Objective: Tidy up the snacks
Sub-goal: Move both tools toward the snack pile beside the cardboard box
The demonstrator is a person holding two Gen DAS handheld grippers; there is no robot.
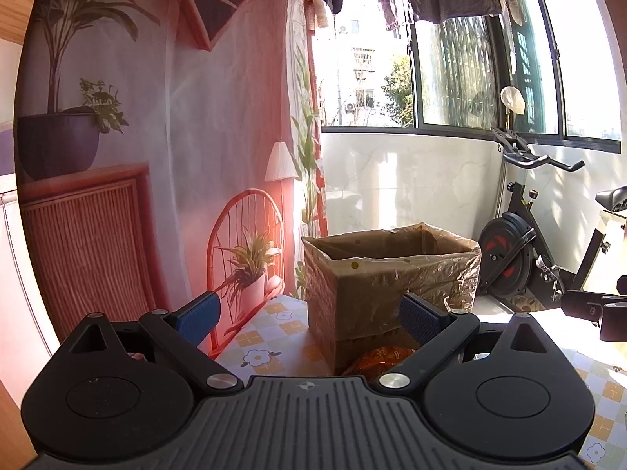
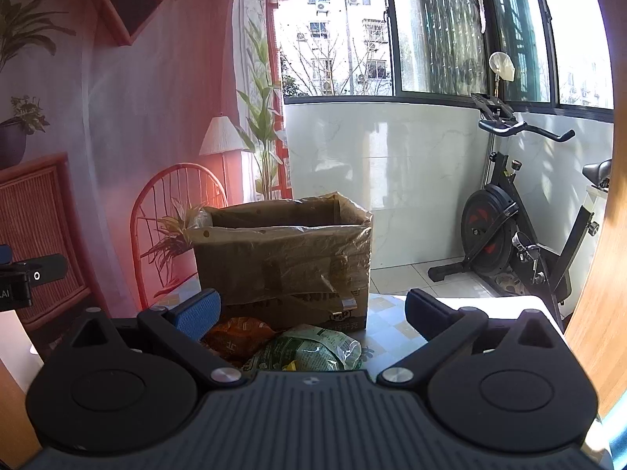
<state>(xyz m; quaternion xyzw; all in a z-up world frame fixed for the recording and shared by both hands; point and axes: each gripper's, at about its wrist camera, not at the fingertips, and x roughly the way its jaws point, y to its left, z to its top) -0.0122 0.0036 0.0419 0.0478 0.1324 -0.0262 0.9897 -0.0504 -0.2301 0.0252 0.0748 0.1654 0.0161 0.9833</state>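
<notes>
Your right hand-held gripper and left hand-held gripper both gape wide, holding nothing. Low in the frame, the green snack bag and orange snack bag lie on the desk before the lined cardboard box, probably awaiting loading.

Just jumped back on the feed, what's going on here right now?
A person holds two grippers over a table with a patterned cloth. Both the left gripper and the right gripper are wide open and hold nothing. A plastic-lined cardboard box stands open-topped ahead of them. In front of it lie an orange snack bag and a green snack bag, side by side on the table, not yet picked up. Whether anything is already in the box cannot be seen.
</notes>
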